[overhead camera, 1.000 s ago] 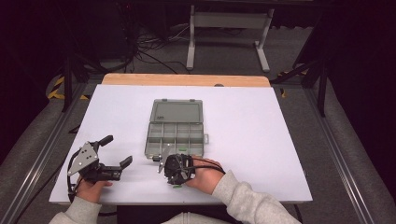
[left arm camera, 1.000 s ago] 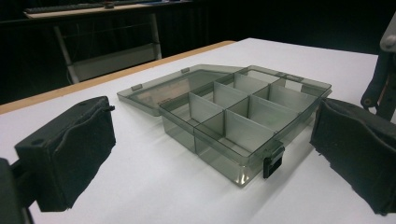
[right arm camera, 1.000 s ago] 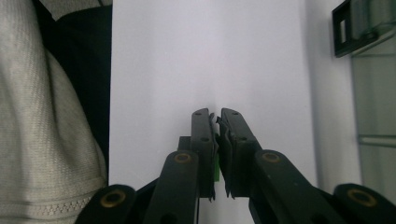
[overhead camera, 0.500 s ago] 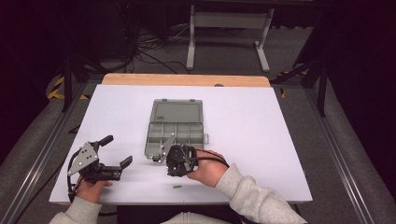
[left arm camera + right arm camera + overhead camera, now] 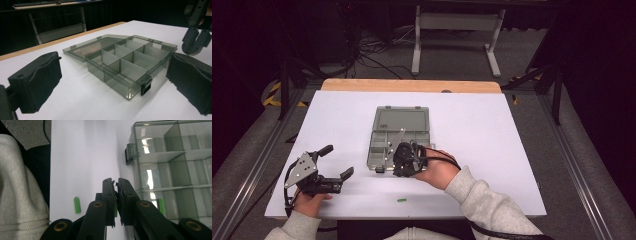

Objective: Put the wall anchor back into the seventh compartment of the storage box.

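An open grey-clear compartment box (image 5: 399, 131) lies mid-table with its lid flat behind it. My right gripper (image 5: 402, 163) hovers over the box's front edge. In the right gripper view its jaws (image 5: 116, 183) are shut, with a sliver of a small green piece (image 5: 115, 210) pinched between the pads. Another small green piece (image 5: 401, 200) lies on the white table near the front edge, also seen at the piece (image 5: 77, 205). My left gripper (image 5: 337, 161) rests at the table's left, open and holding nothing, its pads (image 5: 37, 82) wide apart and facing the box (image 5: 125, 65).
A green streak (image 5: 161, 206) shows through the box's front wall; I cannot tell whether it is a piece or a reflection. The white table (image 5: 492, 150) has a wooden far edge. A person's grey sleeve (image 5: 484, 205) comes in from the bottom right.
My right gripper has lifted from the table's front edge and moved toward the box, uncovering a green piece left lying on the table. The left gripper has not moved.
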